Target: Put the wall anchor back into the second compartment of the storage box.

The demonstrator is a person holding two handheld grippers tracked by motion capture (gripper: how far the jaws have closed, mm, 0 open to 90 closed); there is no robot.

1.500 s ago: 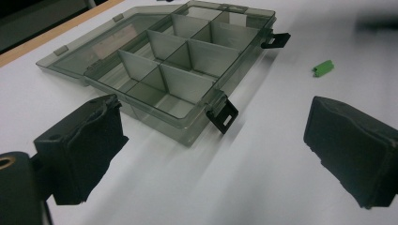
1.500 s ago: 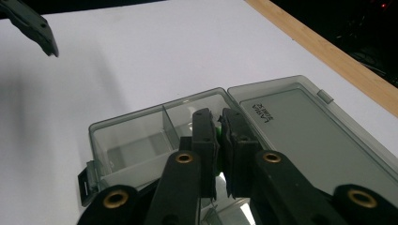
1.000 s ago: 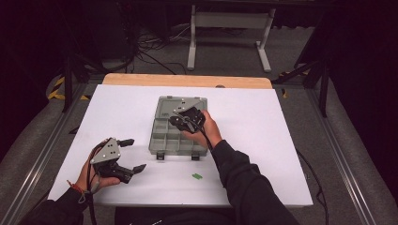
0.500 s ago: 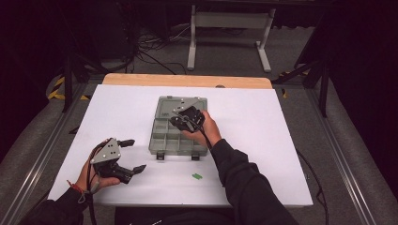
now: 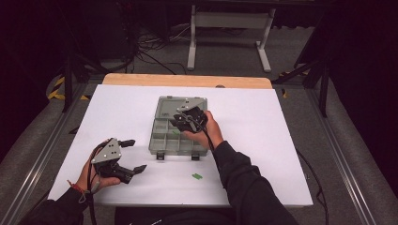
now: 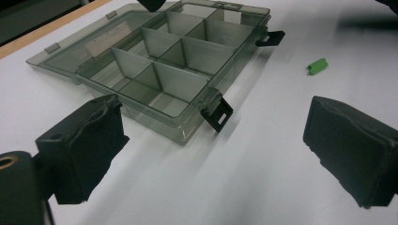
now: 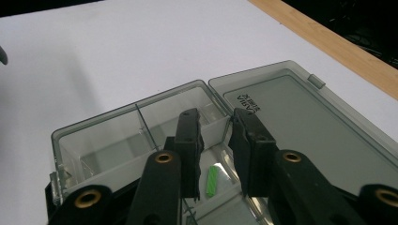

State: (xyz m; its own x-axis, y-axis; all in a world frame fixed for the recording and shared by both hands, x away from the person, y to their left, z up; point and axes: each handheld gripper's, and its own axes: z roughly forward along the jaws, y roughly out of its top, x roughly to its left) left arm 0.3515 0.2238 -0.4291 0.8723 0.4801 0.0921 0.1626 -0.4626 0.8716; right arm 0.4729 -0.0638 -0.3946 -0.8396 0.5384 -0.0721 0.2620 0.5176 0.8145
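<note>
Between the right gripper's two black jaws stands a narrow gap, and through it a small green piece shows lying on the floor of a compartment of the grey plastic box. The jaws have just been opening; the pads do not press on the piece, which lies loose below them. In the high view this right gripper hangs over the middle of the box, tips pointed down into it, the hand behind it over the box's near right part. The box's lid lies folded back flat on the white table, on the side away from the person. Two black latches hang open along the box's near edge.

Well apart, on the near left of the table, the left gripper rests low in the person's hand. Its jaws stand wide open with nothing between them. A second green piece lies on the bare table, near the box's right latch and clear of both grippers; the high view shows it just in front of the box.
</note>
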